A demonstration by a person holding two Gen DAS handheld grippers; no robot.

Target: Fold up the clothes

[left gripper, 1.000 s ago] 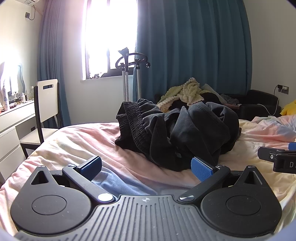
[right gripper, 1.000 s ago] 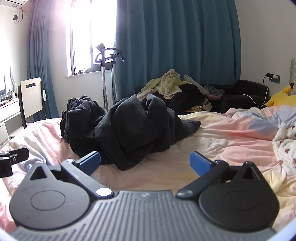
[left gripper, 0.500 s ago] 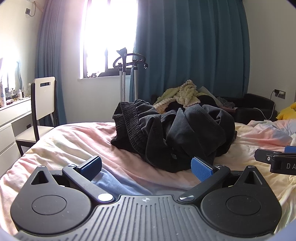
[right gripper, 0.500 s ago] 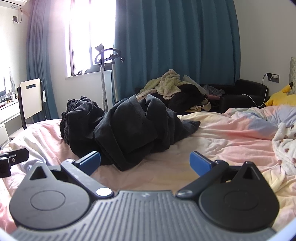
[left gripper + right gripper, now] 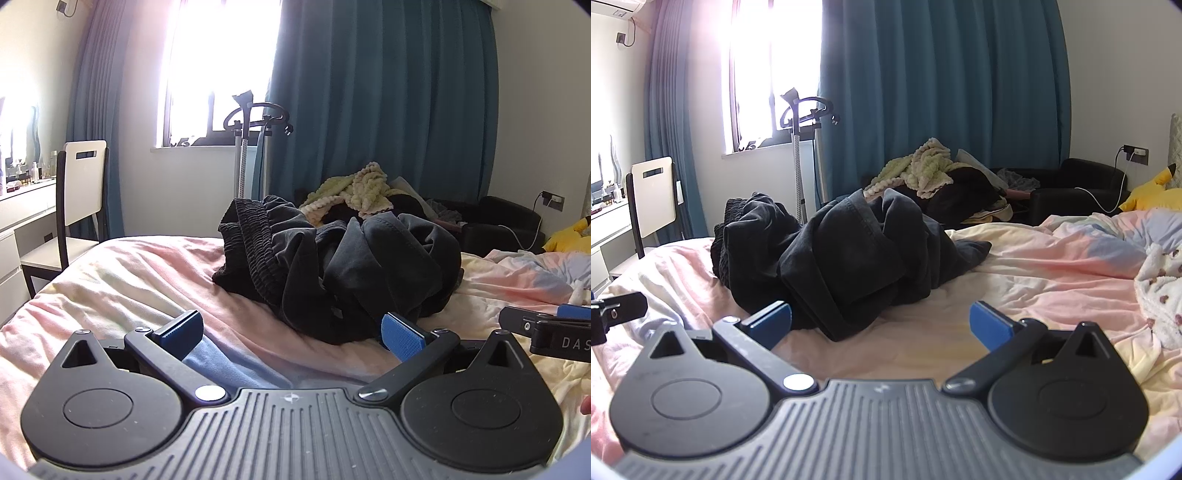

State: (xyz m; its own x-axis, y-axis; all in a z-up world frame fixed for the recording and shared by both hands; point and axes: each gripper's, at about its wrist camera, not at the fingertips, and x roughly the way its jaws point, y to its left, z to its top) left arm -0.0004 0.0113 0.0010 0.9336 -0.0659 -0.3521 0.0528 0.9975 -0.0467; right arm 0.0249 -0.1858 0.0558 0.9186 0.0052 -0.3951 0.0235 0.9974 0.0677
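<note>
Dark trousers — soft matt cloth, ribbed elastic waistband. Bed sheet: thin, wrinkled pastel cloth. Left tool — matt black plastic, ribbed base, textured blue pads, shiny metal screws. Blanket: nubby knit. Curtain: matt cloth.

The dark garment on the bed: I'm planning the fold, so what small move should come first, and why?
Probably ease the left claw forward to pinch the ribbed waistband. The dark garment lies crumpled in a heap on the bedsheet, both claws are open and empty, and the right claw is just short of the heap, so nothing can be folded until it is spread.
</note>
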